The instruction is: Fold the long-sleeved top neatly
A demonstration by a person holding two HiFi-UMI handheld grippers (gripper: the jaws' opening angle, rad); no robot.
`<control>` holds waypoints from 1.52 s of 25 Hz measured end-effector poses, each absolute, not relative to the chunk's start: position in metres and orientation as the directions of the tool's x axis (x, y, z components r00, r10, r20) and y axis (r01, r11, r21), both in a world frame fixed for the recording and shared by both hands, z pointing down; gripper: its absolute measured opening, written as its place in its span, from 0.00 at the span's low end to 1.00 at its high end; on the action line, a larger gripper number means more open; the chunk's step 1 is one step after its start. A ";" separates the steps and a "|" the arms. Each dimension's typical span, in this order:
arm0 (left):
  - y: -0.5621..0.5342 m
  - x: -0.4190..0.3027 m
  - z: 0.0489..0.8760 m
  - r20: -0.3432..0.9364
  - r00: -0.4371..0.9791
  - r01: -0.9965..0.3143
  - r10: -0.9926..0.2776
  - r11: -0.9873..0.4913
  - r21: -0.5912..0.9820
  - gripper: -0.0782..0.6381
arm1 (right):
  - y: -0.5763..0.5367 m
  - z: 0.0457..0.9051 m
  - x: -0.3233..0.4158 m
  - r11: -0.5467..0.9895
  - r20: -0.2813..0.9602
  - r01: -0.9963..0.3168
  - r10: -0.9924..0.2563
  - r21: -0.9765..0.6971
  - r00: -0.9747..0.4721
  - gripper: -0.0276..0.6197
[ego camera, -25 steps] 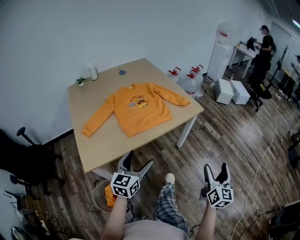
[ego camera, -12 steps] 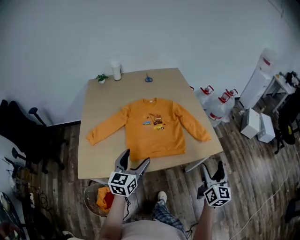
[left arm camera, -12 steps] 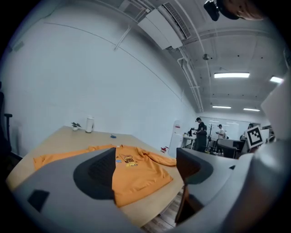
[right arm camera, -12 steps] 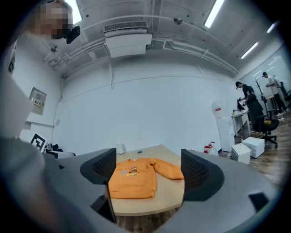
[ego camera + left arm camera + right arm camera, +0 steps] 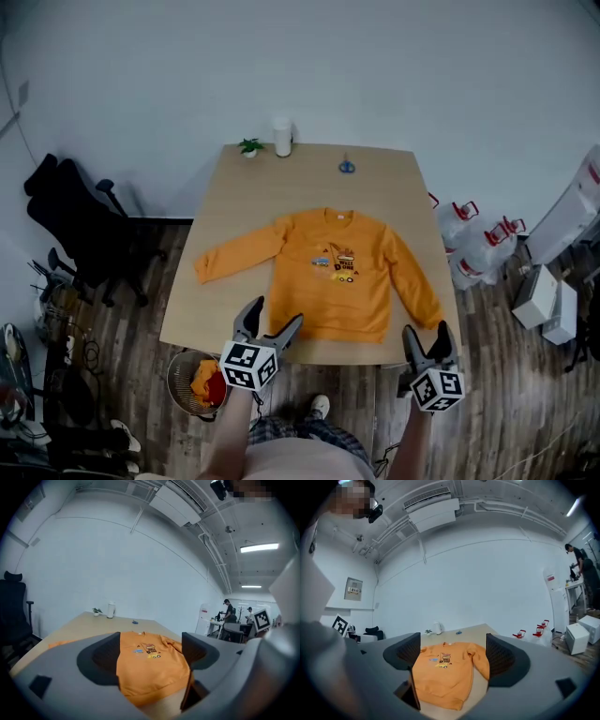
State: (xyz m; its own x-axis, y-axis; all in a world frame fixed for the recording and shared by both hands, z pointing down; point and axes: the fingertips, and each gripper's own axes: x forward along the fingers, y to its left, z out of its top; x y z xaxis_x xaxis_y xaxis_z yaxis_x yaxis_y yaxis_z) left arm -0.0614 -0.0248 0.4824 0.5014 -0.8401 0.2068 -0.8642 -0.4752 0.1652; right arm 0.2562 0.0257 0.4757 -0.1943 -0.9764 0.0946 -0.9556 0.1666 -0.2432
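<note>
An orange long-sleeved top lies flat and face up on the wooden table, collar away from me, both sleeves spread out to the sides. A small printed picture marks its chest. My left gripper is open and empty, held in the air just short of the table's near edge, left of the hem. My right gripper is also open and empty, off the near right corner. Both gripper views look along the table at the top framed between their jaws.
At the table's far edge stand a white cup, a small plant and a blue object. A black chair is at the left, a basket of clothes under the near left corner, water jugs at the right.
The head view has swung round so the table now lies square in front of me and nearer. Both grippers stay open and low at the near edge.
</note>
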 end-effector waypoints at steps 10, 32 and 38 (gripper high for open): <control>-0.049 -0.074 0.482 0.229 0.424 -0.905 -0.876 -0.401 0.143 0.68 | -0.037 0.480 0.230 0.280 0.109 -0.928 -0.943 -0.247 -0.314 0.69; -0.141 -0.073 0.481 0.223 0.454 -0.890 -0.862 -0.432 0.143 0.67 | -0.114 0.473 0.218 0.238 0.115 -0.944 -0.956 -0.228 -0.268 0.67; -0.156 -0.045 0.483 0.240 0.494 -0.869 -0.836 -0.471 0.151 0.67 | -0.116 0.481 0.243 0.189 0.146 -0.956 -0.963 -0.224 -0.225 0.67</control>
